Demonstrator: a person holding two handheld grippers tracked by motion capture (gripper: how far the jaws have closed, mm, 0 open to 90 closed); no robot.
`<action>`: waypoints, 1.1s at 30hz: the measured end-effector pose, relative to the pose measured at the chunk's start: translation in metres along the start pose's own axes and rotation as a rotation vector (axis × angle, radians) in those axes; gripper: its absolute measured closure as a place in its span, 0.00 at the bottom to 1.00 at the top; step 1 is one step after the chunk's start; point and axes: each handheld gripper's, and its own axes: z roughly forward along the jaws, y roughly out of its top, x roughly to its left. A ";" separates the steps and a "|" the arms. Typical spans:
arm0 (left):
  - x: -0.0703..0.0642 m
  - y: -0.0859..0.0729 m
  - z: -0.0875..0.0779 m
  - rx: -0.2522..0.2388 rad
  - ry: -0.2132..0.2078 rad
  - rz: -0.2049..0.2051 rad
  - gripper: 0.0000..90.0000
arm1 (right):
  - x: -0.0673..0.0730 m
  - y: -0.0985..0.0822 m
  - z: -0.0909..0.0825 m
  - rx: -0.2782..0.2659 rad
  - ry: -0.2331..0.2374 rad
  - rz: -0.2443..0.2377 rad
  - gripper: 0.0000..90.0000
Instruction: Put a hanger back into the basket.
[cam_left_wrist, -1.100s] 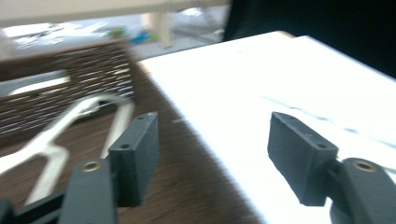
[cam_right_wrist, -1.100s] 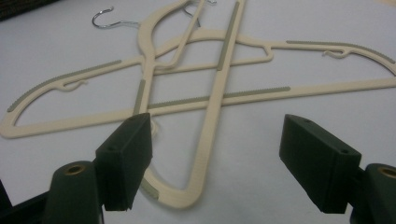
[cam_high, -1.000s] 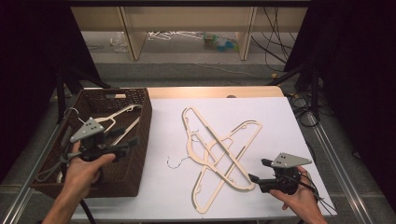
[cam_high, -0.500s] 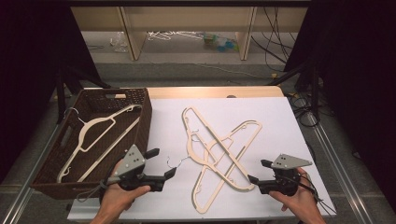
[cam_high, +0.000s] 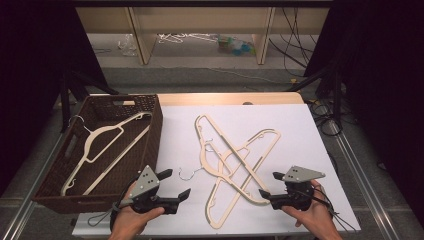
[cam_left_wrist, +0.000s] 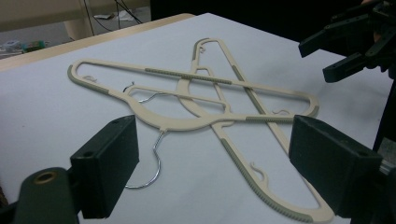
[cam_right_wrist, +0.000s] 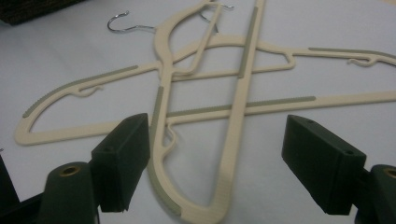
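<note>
Crossed cream hangers (cam_high: 235, 160) lie piled on the white table top (cam_high: 300, 130), one metal hook (cam_high: 187, 173) pointing at the front left. Another cream hanger (cam_high: 107, 145) lies in the brown wicker basket (cam_high: 150, 107) at the left. My left gripper (cam_high: 179, 182) sits low by the front edge, just right of the basket, aimed at that hook (cam_left_wrist: 156, 163). It is open, its jaws have just widened, and nothing is between them (cam_left_wrist: 215, 154). My right gripper (cam_high: 269, 184) is open at the pile's front right, with the hangers' (cam_right_wrist: 243, 93) lower ends lying on the table between its jaws (cam_right_wrist: 219, 154), untouched.
The basket's long right wall (cam_high: 157, 135) runs beside my left hand. Black cables (cam_high: 325, 120) hang off the table's right side. A wooden shelf frame (cam_high: 140, 35) and clutter on the floor stand beyond the far edge.
My left gripper has swung from above the basket to the right and down to the table's front edge. The hanger stays behind in the basket. My right gripper has not moved.
</note>
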 end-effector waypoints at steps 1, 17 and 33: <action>0.000 -0.002 0.000 0.005 0.012 0.024 0.18 | 0.003 0.001 0.003 0.009 0.003 0.004 0.28; -0.005 -0.005 0.003 0.025 -0.011 0.054 0.18 | 0.025 0.029 0.072 0.181 0.105 -0.055 0.47; -0.004 -0.009 0.005 0.049 -0.014 0.059 0.18 | 0.035 0.041 0.102 0.320 0.084 -0.090 0.75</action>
